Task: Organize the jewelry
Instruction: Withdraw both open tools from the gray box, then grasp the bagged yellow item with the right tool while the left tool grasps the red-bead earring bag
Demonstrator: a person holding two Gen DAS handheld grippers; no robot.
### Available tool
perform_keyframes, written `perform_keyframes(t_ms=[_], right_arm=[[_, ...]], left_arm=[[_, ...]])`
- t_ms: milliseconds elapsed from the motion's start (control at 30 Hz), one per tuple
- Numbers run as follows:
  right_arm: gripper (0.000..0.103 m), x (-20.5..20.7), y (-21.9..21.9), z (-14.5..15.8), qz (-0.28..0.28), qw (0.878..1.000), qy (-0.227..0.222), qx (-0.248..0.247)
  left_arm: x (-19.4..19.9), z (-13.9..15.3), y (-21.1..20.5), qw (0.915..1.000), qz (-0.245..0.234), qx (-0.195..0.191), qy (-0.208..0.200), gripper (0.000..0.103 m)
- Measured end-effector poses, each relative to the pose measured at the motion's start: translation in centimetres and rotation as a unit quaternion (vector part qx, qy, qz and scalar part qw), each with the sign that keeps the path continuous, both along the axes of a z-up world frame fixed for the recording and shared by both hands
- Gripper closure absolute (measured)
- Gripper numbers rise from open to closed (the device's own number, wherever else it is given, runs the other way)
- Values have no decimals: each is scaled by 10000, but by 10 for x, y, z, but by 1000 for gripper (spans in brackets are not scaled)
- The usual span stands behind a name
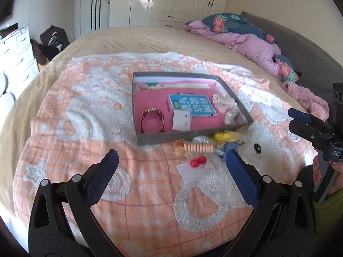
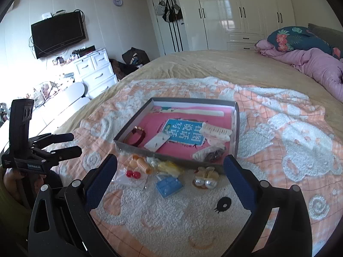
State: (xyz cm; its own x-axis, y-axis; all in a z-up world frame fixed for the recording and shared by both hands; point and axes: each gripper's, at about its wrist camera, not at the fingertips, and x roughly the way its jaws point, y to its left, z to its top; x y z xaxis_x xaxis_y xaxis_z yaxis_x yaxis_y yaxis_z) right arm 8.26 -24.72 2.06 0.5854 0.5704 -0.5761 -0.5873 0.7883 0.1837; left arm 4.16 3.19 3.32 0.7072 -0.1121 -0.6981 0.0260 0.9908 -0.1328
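Both my grippers, left gripper (image 1: pixel 171 167) and right gripper (image 2: pixel 170 172), hang spread and empty at lower frame; closing on the red bead earrings (image 2: pixel 133 174) risks snagging the fluffy peach-and-white blanket (image 2: pixel 171 220).

I hold my left gripper (image 1: pixel 171 167) low and level, its blue-padded fingers (image 1: pixel 100 177) spread wide with nothing between them. My right gripper (image 2: pixel 170 171) matches it, fingers wide apart and empty, and my hand (image 1: pixel 325 171) wraps its handle.
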Motion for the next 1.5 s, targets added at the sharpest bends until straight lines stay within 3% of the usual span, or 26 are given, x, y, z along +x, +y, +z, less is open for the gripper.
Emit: perform_keyframes(t_ms=[467,933,1333,1500], right_arm=[[4,-8,2,-28,73,9991,317,-276],[4,9,-2,-50,63,9976,663,-205],[5,40,36,-74,420,9948,731,-577],[19,50,50,-81,528,9936,717,-691]], left_arm=[[1,-21,-18,9992,-268,97,282,9],[16,-65,-37,9958,-485,173,760,9],[37,-91,-35,9942,-532,82,933,9],[44,-95,-34,9941,-536,47,940,9]])
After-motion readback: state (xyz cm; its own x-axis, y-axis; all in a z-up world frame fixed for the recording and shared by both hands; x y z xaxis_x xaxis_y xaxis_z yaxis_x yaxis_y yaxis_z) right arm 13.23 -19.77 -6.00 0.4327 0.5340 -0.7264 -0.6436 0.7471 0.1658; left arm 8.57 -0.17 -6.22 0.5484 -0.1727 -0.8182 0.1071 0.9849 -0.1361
